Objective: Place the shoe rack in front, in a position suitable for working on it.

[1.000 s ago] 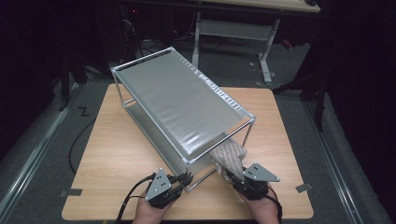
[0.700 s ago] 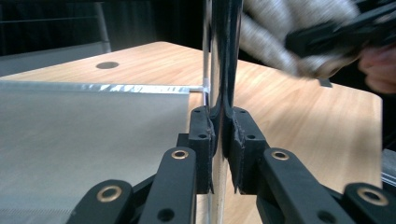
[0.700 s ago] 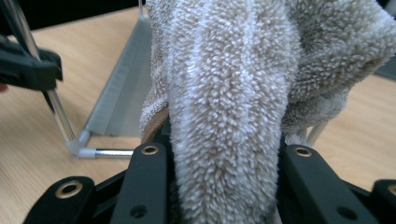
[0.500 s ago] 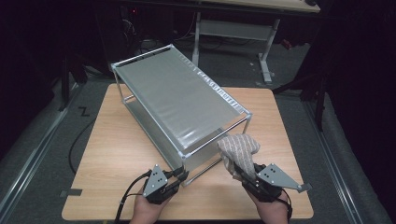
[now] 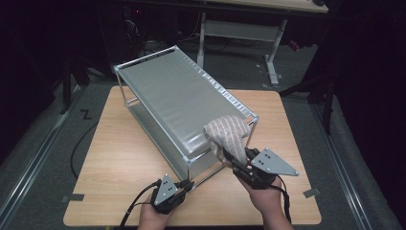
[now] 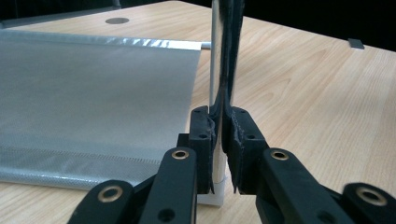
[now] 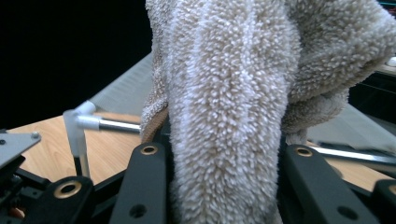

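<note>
Rack (image 5: 172, 103): silver two-shelf frame, set diagonally on the wooden table (image 5: 119, 158).
Left gripper (image 6: 219, 140): jaws clamped on the rack's near corner post (image 6: 215, 70), low by its white foot.
Right gripper (image 5: 234, 160): jaws pinching the towel (image 5: 226, 134), held above the rack's near right corner.
Advice: keep the post steadied; lay the towel flat on the top shelf.
Obstacle: the top rail (image 7: 116, 125) beneath the cloth could snag it.
Around: a desk frame (image 5: 239, 28) beyond the rack.

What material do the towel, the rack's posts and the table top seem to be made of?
Towel: soft terry cloth, beige with paler stripes; its looped pile shows up close. Rack posts: probably polished metal, since they are thin, silvery and reflect light. Table: wood or wood-look laminate, matte, with pale grain lines.
</note>
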Motion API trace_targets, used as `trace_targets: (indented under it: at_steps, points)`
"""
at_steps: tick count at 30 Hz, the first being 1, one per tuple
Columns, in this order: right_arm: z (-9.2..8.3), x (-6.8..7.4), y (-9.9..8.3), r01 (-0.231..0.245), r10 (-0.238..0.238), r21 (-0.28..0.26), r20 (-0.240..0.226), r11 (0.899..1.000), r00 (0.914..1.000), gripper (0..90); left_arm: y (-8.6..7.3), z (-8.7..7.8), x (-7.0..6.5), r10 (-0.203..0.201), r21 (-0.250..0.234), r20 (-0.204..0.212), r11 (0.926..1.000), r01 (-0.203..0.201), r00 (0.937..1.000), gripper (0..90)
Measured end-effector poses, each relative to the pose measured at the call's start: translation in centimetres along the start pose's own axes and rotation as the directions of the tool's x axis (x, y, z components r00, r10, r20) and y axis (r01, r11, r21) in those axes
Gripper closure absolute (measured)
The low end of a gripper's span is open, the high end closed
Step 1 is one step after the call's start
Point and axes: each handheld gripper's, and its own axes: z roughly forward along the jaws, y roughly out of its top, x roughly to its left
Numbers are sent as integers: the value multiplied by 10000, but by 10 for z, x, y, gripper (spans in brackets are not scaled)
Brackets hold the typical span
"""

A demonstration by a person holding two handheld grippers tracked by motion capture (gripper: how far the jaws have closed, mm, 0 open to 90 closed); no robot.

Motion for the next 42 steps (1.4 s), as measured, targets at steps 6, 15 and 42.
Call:
trace_targets:
  at_steps: [6, 15, 42]
  points:
    - [8, 14, 1, 303, -293, 201, -464, 9993, 9985, 652, -3, -15, -7, 270, 281, 200, 9992, -276, 9994, 802]
    - [4, 48, -4, 893, -831, 501, -1144, 9947, 9900, 652, -10, -14, -12, 293, -278, 197, 9992, -287, 9994, 801]
    - [-12, -29, -35, -516, 358, 1318, 1194, 9899, 9922, 655, -13, -12, -6, -216, -431, 740, 9988, 249, 9970, 802]
